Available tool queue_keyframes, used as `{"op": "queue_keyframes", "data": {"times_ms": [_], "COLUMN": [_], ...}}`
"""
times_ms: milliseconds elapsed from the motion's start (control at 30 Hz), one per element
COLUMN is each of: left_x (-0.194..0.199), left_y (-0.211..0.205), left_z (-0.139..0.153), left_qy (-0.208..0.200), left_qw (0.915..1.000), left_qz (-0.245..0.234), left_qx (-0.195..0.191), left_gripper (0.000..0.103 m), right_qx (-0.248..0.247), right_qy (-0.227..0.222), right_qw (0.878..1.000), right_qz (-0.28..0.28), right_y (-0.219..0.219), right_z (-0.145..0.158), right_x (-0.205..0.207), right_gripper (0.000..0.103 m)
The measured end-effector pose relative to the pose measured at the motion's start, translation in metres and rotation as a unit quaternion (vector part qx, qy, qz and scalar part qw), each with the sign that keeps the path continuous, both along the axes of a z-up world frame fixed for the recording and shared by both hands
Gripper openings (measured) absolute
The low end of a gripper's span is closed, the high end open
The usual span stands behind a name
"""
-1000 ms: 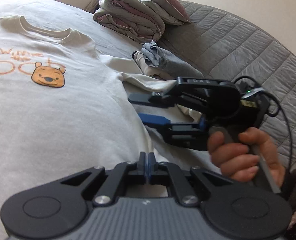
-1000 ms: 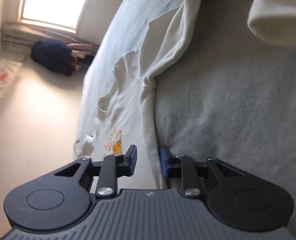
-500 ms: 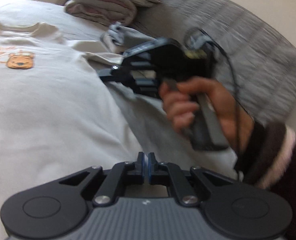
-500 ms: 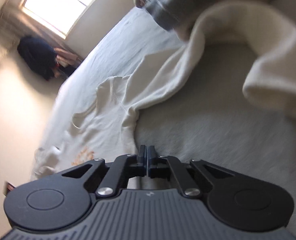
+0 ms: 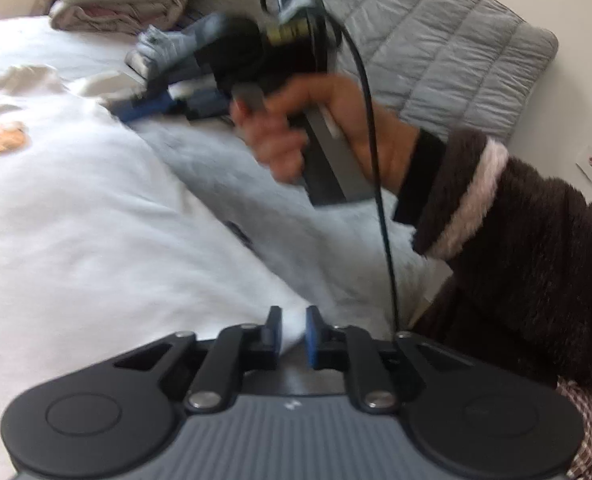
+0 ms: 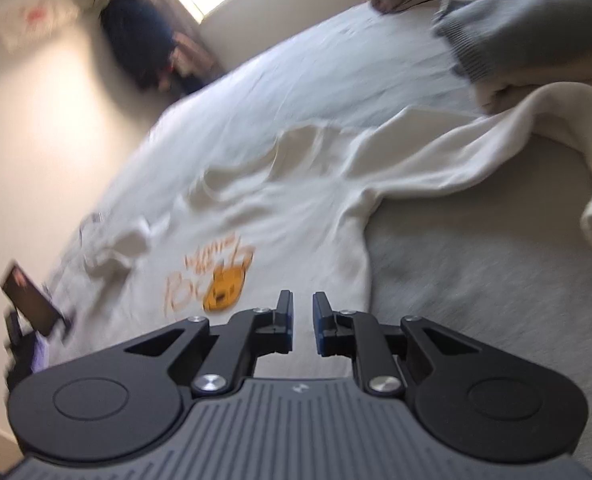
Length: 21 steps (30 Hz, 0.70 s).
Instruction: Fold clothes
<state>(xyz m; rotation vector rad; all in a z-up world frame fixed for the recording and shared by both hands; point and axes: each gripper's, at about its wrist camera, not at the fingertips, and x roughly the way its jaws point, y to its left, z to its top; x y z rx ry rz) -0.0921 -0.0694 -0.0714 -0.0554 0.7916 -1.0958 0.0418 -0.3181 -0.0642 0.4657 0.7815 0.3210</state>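
Both tongs were clenched a moment ago; now both are opening. The left tongs (image 5: 294, 330) have parted a little with a white fold of the sweatshirt (image 5: 96, 220) showing in the gap, though the blur hides whether the pads press on it, so I cannot tell if it is gripped or let go. The right tongs (image 6: 302, 322) stand parted with nothing between them, hanging above the cloth. My reading is that one smoothing pinch has ended and each hand is resetting for the next grab; no fold is made yet.

Just ahead of the right tongs lies the sweatshirt's chest: soft cream knit, flat, with orange lettering and a bear face (image 6: 224, 280). Right of them is the grey fleecy bed cover (image 6: 496, 280). Further off, one sleeve (image 6: 436, 160) runs away in a thick rumpled ridge toward a ribbed cuff, and the neckline puckers loosely.

Beyond the left tongs, the person's hand (image 5: 296, 136) grips the other tool's handle, a dark fuzzy sleeve (image 5: 536, 240) behind it. Farthest are a grey knitted garment (image 5: 168, 46), a rolled duvet (image 5: 120, 4) and a quilted grey cover (image 5: 448, 40).
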Motion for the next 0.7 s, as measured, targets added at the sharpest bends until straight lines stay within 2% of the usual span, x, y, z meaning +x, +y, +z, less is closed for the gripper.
{"op": "queue_keyframes", "data": {"times_ms": [33,200,267,367,433,533,700], "left_x": [0.003,0.026,0.041,0.064,0.081,0.104,0.139], "left_y": [0.009,0.062,0.085,0.119,0.135,0.157,0.187], "left_z": [0.003,0.013,0.015,0.020,0.024,0.030,0.037], "left_qy": [-0.005,-0.017,-0.011,-0.001,-0.001,-0.004,-0.014], "left_qw": [0.9999,0.9964,0.9926,0.9815,0.9741,0.9624,0.9411], "left_qz": [0.012,0.077,0.118,0.191,0.225,0.269,0.334], "left_qx": [0.004,0.031,0.026,0.021,0.026,0.035,0.052], "left_gripper": [0.030,0.038,0.045,0.056,0.057,0.061,0.065], "right_qx": [-0.010,-0.019,-0.019,-0.021,-0.023,-0.016,-0.025], "right_qy": [0.004,0.030,0.035,0.036,0.035,0.034,0.022], "right_qw": [1.000,0.999,0.999,0.998,0.998,0.999,0.998], "right_qz": [0.008,0.032,0.031,0.040,0.037,0.035,0.058], "right_y": [0.005,0.018,0.019,0.025,0.032,0.045,0.091], "right_z": [-0.002,-0.011,-0.008,-0.002,0.003,0.008,0.021], "right_x": [0.000,-0.004,-0.007,-0.007,-0.004,0.007,0.040], "right_gripper": [0.017,0.017,0.017,0.018,0.020,0.037,0.037]}}
